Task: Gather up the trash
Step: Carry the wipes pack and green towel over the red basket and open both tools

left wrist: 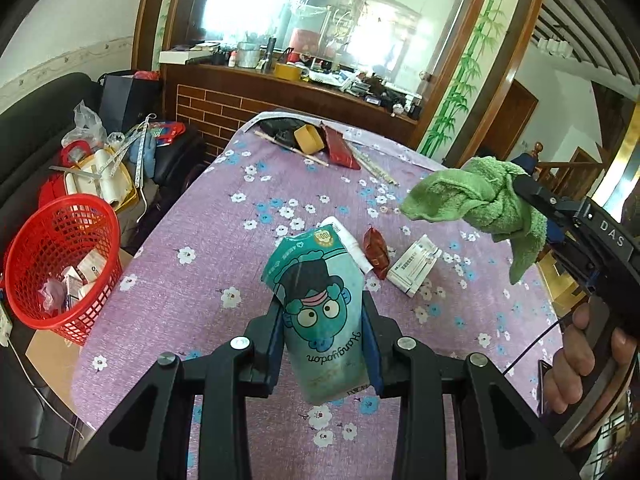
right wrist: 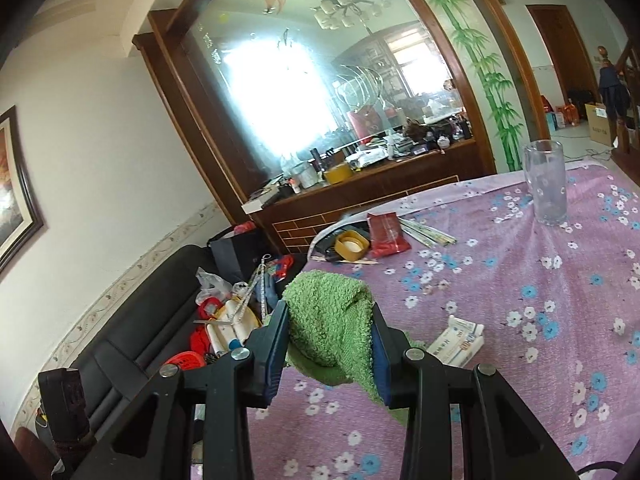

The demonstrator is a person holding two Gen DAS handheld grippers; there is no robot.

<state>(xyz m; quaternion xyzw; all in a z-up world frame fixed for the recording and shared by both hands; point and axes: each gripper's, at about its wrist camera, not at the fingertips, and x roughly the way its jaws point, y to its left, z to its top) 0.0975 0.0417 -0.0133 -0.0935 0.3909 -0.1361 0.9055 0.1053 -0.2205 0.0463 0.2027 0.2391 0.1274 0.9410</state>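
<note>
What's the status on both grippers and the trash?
Left gripper shut on teal cartoon packet. Right gripper shut on green towel. Red mesh basket left, unobstructed.

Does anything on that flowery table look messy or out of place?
Yes. A crumpled red wrapper and a flattened white box lie loose on the tablecloth. At the far end a yellow tub lies tipped beside a red packet and scattered sticks.

A table under a purple flowered cloth (left wrist: 192,288) carries a white carton (left wrist: 414,266), a brown sachet (left wrist: 376,252) beside it, a clear glass tumbler (right wrist: 546,182), a red packet (right wrist: 386,234), a yellow tape roll (right wrist: 351,245) and thin sticks (left wrist: 292,148).
</note>
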